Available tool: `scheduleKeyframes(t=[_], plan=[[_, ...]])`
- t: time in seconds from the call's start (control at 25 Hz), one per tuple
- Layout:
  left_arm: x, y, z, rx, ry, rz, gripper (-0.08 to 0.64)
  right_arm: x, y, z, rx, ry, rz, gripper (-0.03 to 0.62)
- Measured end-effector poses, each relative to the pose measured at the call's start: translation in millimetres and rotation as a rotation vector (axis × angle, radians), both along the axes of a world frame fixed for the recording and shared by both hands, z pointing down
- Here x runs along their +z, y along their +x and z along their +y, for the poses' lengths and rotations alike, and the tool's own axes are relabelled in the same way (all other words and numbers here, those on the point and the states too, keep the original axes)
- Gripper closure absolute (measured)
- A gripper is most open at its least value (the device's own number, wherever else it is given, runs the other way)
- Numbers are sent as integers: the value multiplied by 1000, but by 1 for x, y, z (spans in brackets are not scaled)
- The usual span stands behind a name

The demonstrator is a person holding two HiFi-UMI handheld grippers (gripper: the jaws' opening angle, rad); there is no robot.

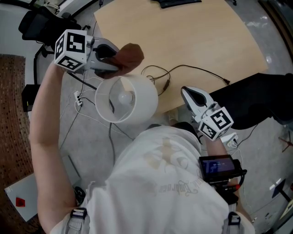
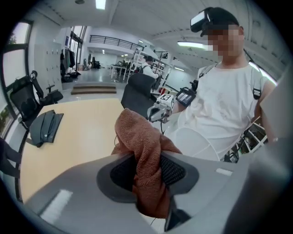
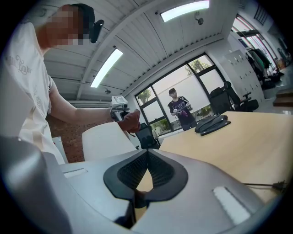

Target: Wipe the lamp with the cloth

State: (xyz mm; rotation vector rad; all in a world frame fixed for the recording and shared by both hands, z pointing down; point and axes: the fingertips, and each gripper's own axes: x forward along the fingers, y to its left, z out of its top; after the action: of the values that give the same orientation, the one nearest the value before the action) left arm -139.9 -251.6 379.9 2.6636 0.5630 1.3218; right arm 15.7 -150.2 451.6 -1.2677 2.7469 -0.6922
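Beside the lamp (image 1: 143,106), cloth (image 1: 131,55) in left gripper (image 1: 112,58); shirt print (image 1: 176,188) unreadable

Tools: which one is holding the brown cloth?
The left tool, beside the round white lampshade, pinches the brown terry cloth. The right tool is shut and empty.

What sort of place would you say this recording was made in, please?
Probably an open-plan office or lab: there is a long wooden table, a black office chair, strip ceiling lights and big windows.
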Motion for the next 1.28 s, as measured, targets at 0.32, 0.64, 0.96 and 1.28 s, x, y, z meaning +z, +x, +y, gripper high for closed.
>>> scheduleKeyframes(t=[0.32, 0.64, 0.96, 1.28], plan=[[87, 11, -9, 64, 93, -164, 422, 5, 11, -2, 37, -21, 3, 580], [135, 12, -17, 99, 160, -230, 422, 7, 21, -5, 68, -34, 13, 580], [52, 21, -15, 144, 151, -136, 420, -6, 7, -6, 20, 7, 11, 580], [-14, 44, 29, 311, -12, -156, 419, -3, -15, 4, -37, 12, -6, 580]])
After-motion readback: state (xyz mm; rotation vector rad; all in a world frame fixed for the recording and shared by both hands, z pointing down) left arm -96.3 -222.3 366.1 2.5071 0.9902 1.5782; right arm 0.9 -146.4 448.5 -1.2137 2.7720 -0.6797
